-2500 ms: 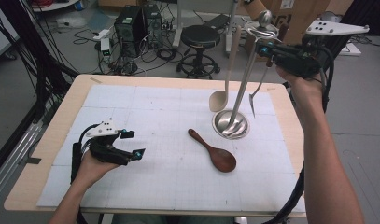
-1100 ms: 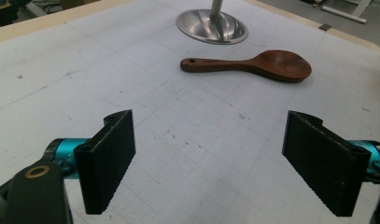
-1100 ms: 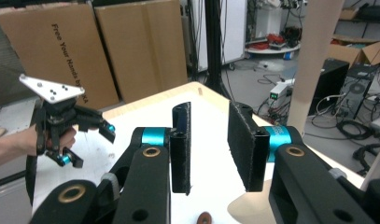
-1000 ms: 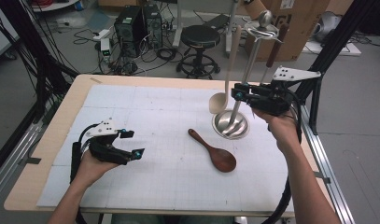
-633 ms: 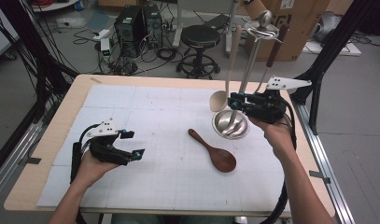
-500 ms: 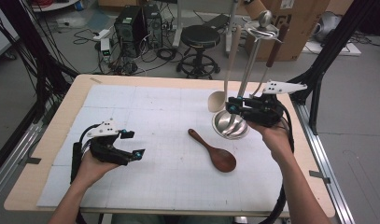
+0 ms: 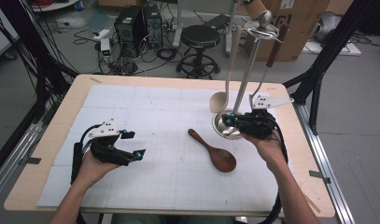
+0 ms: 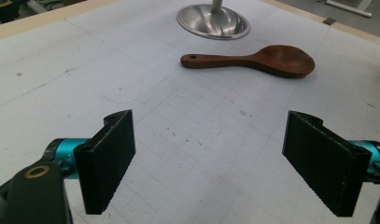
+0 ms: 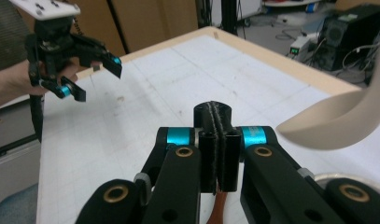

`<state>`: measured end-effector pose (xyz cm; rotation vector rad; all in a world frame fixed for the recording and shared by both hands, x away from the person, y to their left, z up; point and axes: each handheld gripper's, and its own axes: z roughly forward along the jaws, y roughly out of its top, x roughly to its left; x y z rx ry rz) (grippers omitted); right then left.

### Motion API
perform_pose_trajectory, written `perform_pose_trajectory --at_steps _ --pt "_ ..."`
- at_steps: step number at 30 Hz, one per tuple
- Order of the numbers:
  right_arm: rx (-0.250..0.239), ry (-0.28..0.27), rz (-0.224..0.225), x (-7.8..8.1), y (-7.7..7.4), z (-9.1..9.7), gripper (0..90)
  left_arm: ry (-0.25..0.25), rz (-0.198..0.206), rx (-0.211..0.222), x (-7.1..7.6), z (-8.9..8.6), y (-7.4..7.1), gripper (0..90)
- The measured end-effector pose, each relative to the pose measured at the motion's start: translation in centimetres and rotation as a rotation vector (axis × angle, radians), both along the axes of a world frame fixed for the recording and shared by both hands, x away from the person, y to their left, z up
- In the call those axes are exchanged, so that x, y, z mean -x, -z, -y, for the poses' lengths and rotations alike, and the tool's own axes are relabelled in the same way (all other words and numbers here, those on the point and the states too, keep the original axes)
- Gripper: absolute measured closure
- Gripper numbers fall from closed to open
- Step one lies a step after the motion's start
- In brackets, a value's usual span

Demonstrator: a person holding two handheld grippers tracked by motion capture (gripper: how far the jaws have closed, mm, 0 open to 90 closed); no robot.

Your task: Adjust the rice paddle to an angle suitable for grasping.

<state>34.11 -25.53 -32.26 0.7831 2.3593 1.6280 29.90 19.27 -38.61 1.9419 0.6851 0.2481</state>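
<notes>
A dark wooden spoon (image 7: pixel 214 153) lies flat on the white gridded mat (image 7: pixel 169 186), bowl toward me; it also lies ahead of the left jaws (image 8: pixel 253 59). My left gripper (image 7: pixel 134 144) rests at the mat's left, open and empty (image 8: pixel 211 163). My right gripper (image 7: pixel 227 120) hovers low over the steel base (image 7: pixel 225 131) of a utensil stand. Its jaws have just been closing and now stand shut with nothing between them (image 9: pixel 215 116). A cream spoon (image 7: pixel 220 100) hangs from the stand, close to the right gripper (image 9: pixel 341 116).
The stand's pole (image 7: pixel 249 65) rises at the back right, with a dark-handled utensil (image 7: pixel 276 42) hanging from its top. The wooden table edge (image 7: pixel 309 154) runs close on the right. A stool (image 7: pixel 204 37) and computer gear stand on the floor beyond.
My right hand has come down from beside the stand's pole to just above its steel base, and its jaws have shut. The left hand and the wooden spoon have stayed put.
</notes>
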Motion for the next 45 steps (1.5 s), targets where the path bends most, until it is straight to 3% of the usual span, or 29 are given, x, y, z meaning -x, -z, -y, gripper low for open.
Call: perform_pose_trajectory --at_steps 18,23,35,45 --pt "0.071 0.049 -0.089 -1.2 6.1 -0.5 89.6 -0.004 0.001 0.001 0.1 -0.1 0.1 17.8" --pt "0.097 0.046 -0.138 -1.6 8.0 -1.2 89.6 -0.002 0.003 0.0 0.1 -0.1 0.1 17.9" --pt "0.148 0.039 -0.184 -2.8 9.9 -2.3 89.7 -0.007 0.004 0.0 0.1 -0.1 0.1 17.9" --pt "0.202 0.057 -0.194 -3.5 11.0 -2.8 89.7 -0.009 0.007 -0.001 0.2 0.0 0.1 17.9"
